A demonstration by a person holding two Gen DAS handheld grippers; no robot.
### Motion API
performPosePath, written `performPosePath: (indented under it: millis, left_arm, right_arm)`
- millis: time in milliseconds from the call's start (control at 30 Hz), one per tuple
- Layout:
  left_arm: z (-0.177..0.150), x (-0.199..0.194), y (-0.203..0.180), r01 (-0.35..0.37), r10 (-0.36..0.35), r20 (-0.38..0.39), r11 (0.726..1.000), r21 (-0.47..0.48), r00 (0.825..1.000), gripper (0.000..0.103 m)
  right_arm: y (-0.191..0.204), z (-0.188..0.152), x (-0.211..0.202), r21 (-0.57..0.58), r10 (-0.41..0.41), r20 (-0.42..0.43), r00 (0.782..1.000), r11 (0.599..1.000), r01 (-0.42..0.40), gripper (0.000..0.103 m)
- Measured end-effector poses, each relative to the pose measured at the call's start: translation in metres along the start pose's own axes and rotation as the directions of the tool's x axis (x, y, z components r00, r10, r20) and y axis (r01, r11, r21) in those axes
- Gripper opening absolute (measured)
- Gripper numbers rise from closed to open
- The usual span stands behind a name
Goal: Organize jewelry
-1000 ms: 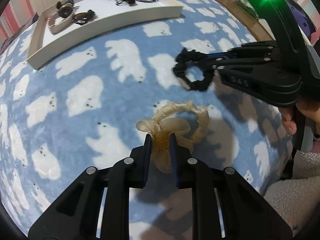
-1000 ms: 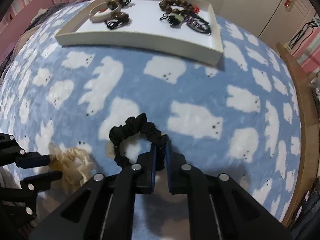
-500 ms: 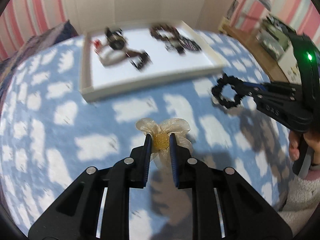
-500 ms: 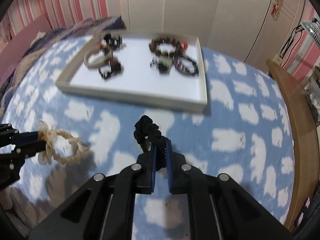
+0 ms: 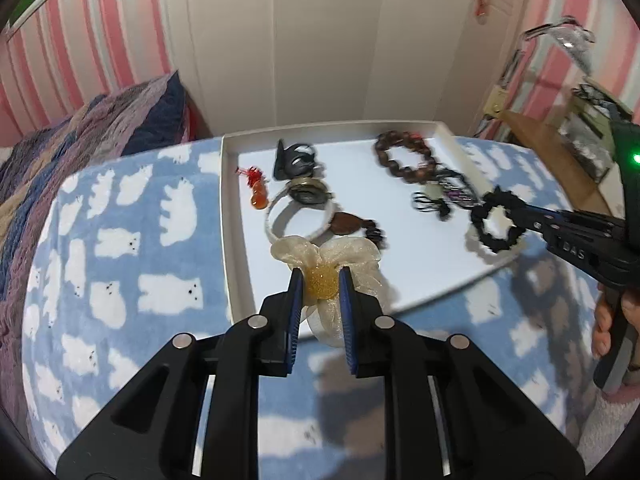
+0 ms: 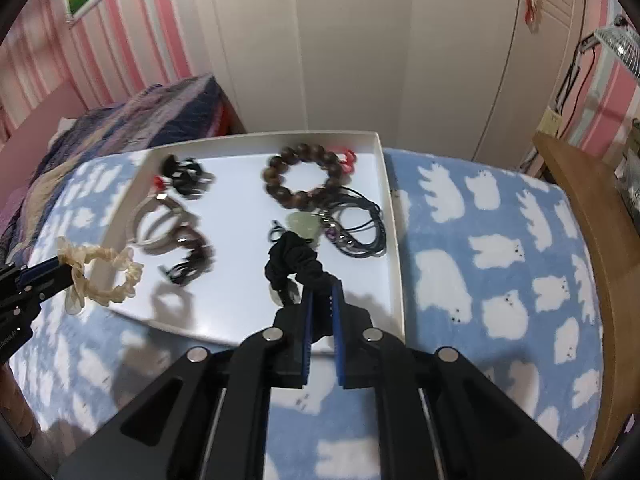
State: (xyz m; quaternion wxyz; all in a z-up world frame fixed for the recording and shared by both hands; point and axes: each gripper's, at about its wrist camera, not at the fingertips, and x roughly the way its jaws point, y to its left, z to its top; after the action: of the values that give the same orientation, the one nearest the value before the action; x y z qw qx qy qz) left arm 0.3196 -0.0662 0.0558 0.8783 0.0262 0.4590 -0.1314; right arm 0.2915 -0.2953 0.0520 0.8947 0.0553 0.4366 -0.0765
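Both scrunchies have risen off the blanket (image 5: 120,240) to the white tray (image 6: 394,240).
Left gripper (image 5: 320,280) clenches the cream scrunchie (image 5: 324,256) at 12 o'clock; right gripper (image 6: 320,296) clenches the black scrunchie (image 6: 294,264) at 11.

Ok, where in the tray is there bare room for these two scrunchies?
Bare floor runs down the tray middle, between the bangle and the bead bracelet, widening toward the near rim. The cords crowd the right side.

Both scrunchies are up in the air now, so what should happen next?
Probably lower both into the tray and let go. The left gripper holds the cream scrunchie at its near left edge; the right gripper holds the black scrunchie over bare tray floor.
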Motion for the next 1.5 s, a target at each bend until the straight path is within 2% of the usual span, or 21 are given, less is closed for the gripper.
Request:
performPosePath:
  millis: [133, 200, 367, 567, 767, 800, 833, 867, 900, 967, 1067, 1133, 1200, 1300, 1433, 1500]
  left_arm:
    - [0.003, 0.039, 0.009, -0.033, 0.032, -0.054, 0.999, -0.014, 0.998, 0.017]
    - [-0.001, 0.049, 0.012, -0.051, 0.050, -0.070, 0.999, -0.018, 0.996, 0.017]
    - [-0.005, 0.068, 0.019, -0.090, 0.088, -0.097, 0.996, -0.022, 0.991, 0.017]
    - [-0.006, 0.065, 0.017, -0.108, 0.106, -0.085, 0.994, -0.013, 0.991, 0.019]
    - [-0.006, 0.061, 0.020, -0.111, 0.109, -0.078, 0.994, -0.023, 0.991, 0.029]
    - [-0.007, 0.057, 0.020, -0.116, 0.115, -0.065, 0.993, -0.021, 0.991, 0.032]
    - [-0.007, 0.055, 0.019, -0.120, 0.119, -0.057, 0.993, -0.016, 0.991, 0.039]
    - [-0.007, 0.051, 0.018, -0.119, 0.119, -0.045, 0.993, -0.011, 0.992, 0.043]
    - [-0.008, 0.045, 0.018, -0.119, 0.119, -0.029, 0.993, -0.011, 0.993, 0.046]
    - [-0.010, 0.037, 0.018, -0.115, 0.115, -0.005, 0.993, -0.015, 0.993, 0.054]
    - [-0.017, 0.016, 0.020, -0.116, 0.118, 0.060, 0.993, -0.034, 0.991, 0.071]
    - [-0.026, -0.004, 0.019, -0.136, 0.139, 0.123, 0.990, -0.031, 0.983, 0.090]
    - [-0.036, -0.026, 0.018, -0.146, 0.151, 0.181, 0.988, -0.042, 0.972, 0.099]
    - [-0.048, -0.051, 0.015, -0.135, 0.142, 0.235, 0.990, -0.046, 0.962, 0.100]
    - [-0.069, -0.074, 0.010, -0.135, 0.144, 0.256, 0.989, -0.053, 0.956, 0.100]
    - [-0.081, -0.080, 0.007, -0.143, 0.153, 0.270, 0.988, -0.057, 0.950, 0.100]
  right_arm:
    - [-0.001, -0.001, 0.034, -0.007, -0.053, -0.036, 0.998, 0.999, 0.053, 0.009]
    - [0.000, -0.002, 0.047, -0.017, -0.094, -0.042, 0.995, 0.995, 0.094, 0.009]
    - [0.002, -0.007, 0.063, -0.006, -0.125, -0.058, 0.990, 0.992, 0.125, 0.009]
    - [0.005, -0.009, 0.066, 0.014, -0.113, -0.058, 0.992, 0.993, 0.114, 0.012]
    - [0.010, -0.008, 0.061, 0.016, -0.104, -0.051, 0.993, 0.994, 0.105, 0.013]
    - [0.011, -0.008, 0.057, 0.013, -0.100, -0.044, 0.994, 0.995, 0.101, 0.022]
    - [0.012, -0.008, 0.052, 0.009, -0.099, -0.031, 0.995, 0.995, 0.099, 0.036]
    - [0.013, -0.008, 0.048, 0.007, -0.099, -0.017, 0.995, 0.995, 0.100, 0.043]
    - [0.015, -0.008, 0.041, 0.004, -0.104, 0.006, 0.995, 0.995, 0.104, 0.047]
    - [0.017, -0.010, 0.028, 0.006, -0.094, 0.028, 0.995, 0.996, 0.094, 0.047]
    - [0.020, -0.019, 0.007, 0.011, -0.092, 0.072, 0.993, 0.996, 0.092, 0.050]
    - [0.023, -0.027, -0.008, 0.016, -0.117, 0.120, 0.986, 0.993, 0.116, 0.070]
    - [0.029, -0.042, -0.030, 0.021, -0.137, 0.180, 0.974, 0.991, 0.135, 0.076]
    - [0.032, -0.057, -0.054, 0.057, -0.139, 0.234, 0.962, 0.990, 0.129, 0.082]
    - [0.038, -0.073, -0.071, 0.075, -0.125, 0.264, 0.956, 0.991, 0.109, 0.086]
    - [0.042, -0.081, -0.080, 0.083, -0.141, 0.292, 0.946, 0.989, 0.122, 0.089]
